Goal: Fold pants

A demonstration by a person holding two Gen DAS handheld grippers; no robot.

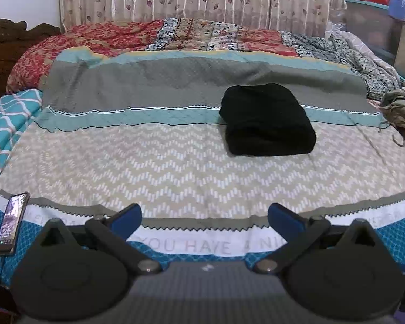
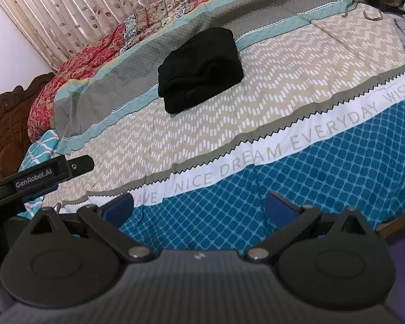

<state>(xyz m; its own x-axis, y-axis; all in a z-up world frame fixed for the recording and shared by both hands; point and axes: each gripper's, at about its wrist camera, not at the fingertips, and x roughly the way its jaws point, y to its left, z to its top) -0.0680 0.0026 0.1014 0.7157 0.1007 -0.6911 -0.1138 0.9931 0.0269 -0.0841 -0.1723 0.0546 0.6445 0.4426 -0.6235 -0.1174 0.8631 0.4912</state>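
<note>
The black pants (image 1: 267, 120) lie folded into a thick compact bundle on the patterned bedspread (image 1: 175, 167), a little right of the middle. They also show in the right wrist view (image 2: 199, 70). My left gripper (image 1: 204, 214) is open and empty, held back near the bed's front edge, well short of the pants. My right gripper (image 2: 199, 206) is open and empty, also over the front edge, further right. The left gripper's black body (image 2: 48, 175) shows at the left of the right wrist view.
A phone (image 1: 12, 222) lies at the bed's front left corner. A heap of olive and grey clothes (image 1: 402, 113) sits at the right edge. A quilt (image 1: 175, 35) is bunched along the back below the curtain. Storage boxes (image 1: 378, 19) stand at back right. A carved headboard (image 2: 5, 124) is on the left.
</note>
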